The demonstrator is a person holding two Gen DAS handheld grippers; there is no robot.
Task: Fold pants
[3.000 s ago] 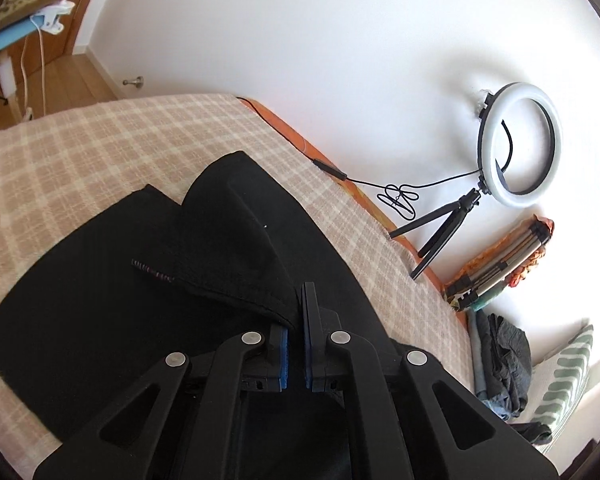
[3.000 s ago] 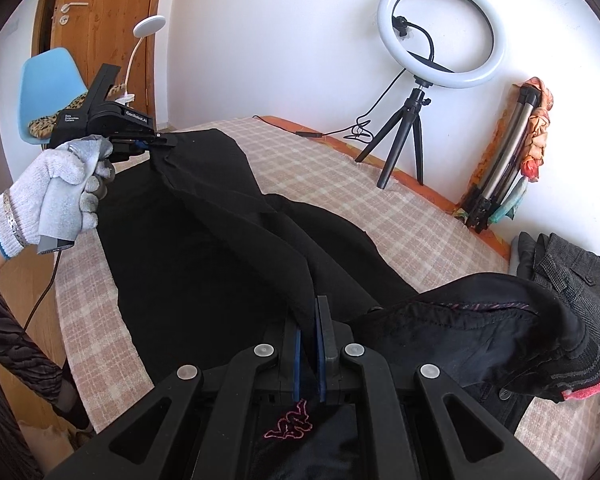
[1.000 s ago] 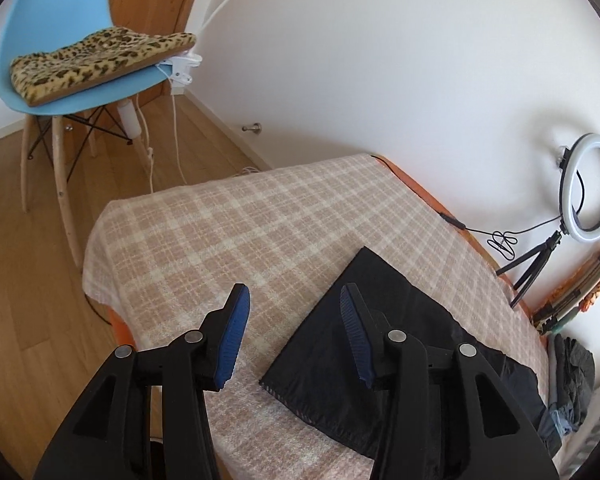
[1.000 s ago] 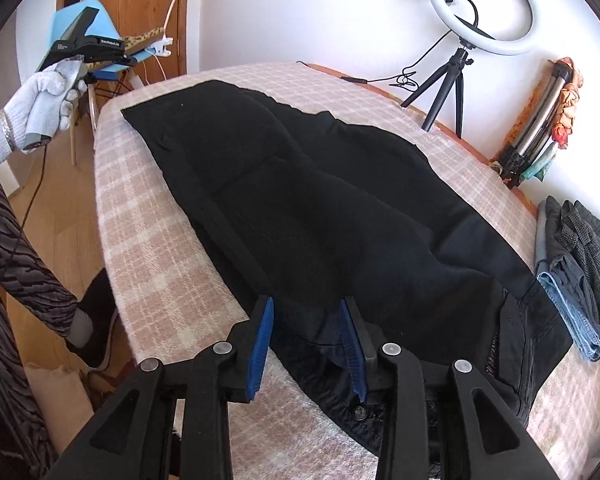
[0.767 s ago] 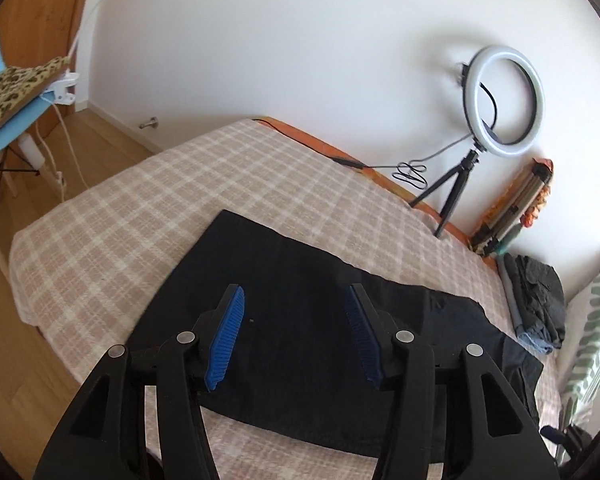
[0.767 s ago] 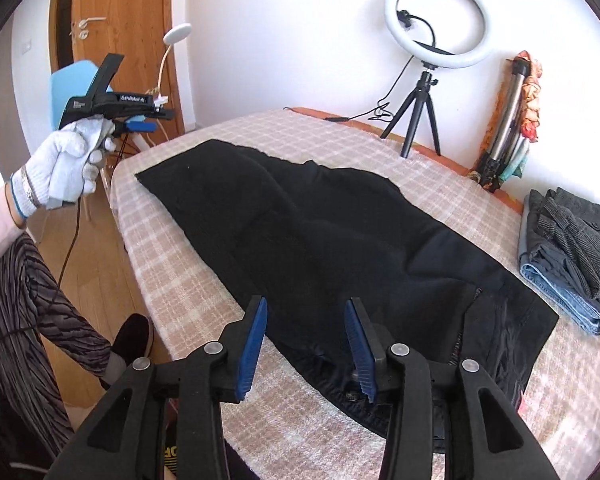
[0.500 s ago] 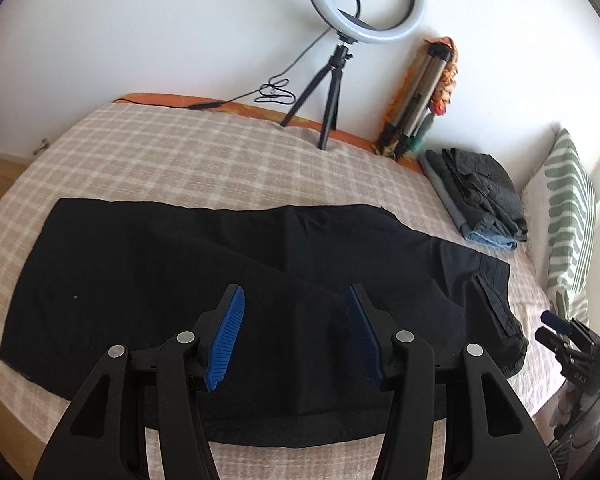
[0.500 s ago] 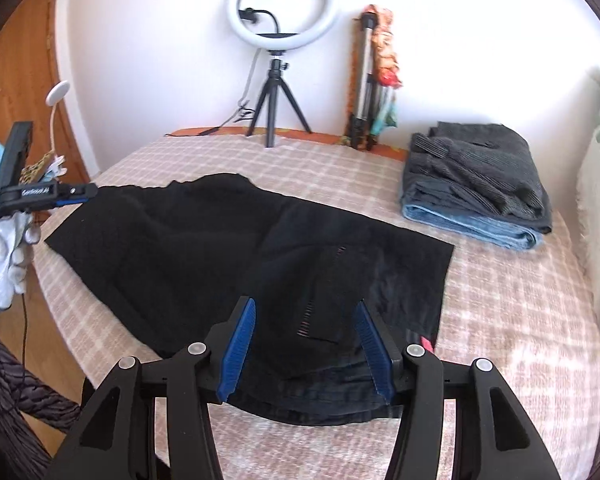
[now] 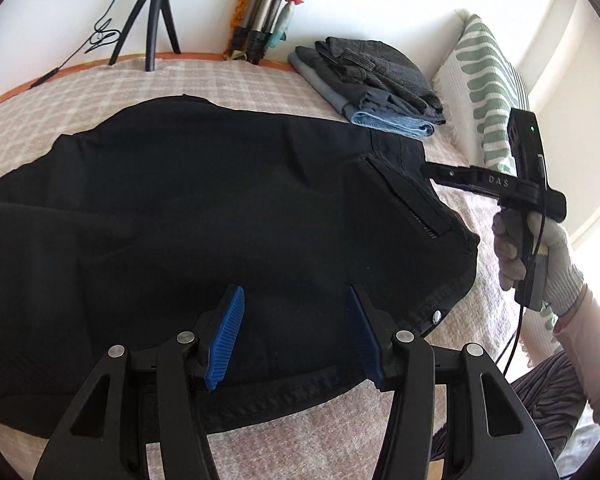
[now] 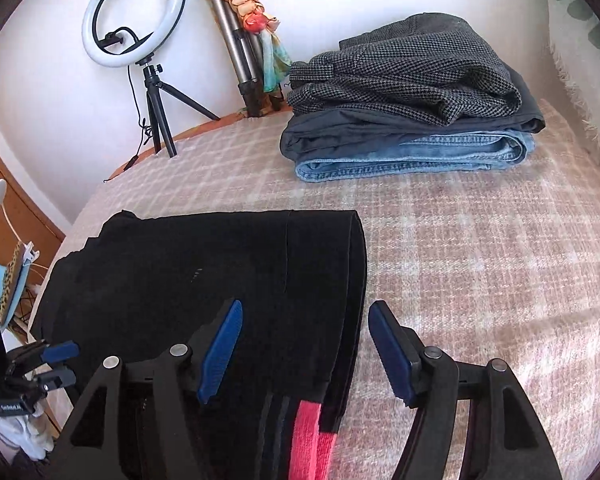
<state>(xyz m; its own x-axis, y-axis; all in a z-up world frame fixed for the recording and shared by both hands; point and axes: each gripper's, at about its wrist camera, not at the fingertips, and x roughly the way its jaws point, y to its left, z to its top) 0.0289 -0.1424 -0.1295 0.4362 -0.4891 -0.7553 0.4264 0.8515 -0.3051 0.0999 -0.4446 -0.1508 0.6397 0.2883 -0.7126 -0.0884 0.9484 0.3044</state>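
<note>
Pants [image 9: 228, 216] are lying spread on the bed [image 9: 236, 80]. Left view: left gripper [image 9: 296, 332] is hovering wide open, empty, at 6 o'clock. Right view: right gripper [image 10: 304, 348] is gaping empty, straddling the waistband [image 10: 352, 280]; it should be pinching both layers squarely.

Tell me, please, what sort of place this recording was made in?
Most likely a bedroom at home: a bed with a checked cover, a striped pillow and folded clothes, plus a ring light for filming.

Bed [image 10: 480, 240], plaid beige cover.
On it: black pants [image 9: 200, 216] spread flat, folded clothes stack [image 10: 412, 96], ring-light tripod [image 10: 160, 112] apparently at the far edge.
</note>
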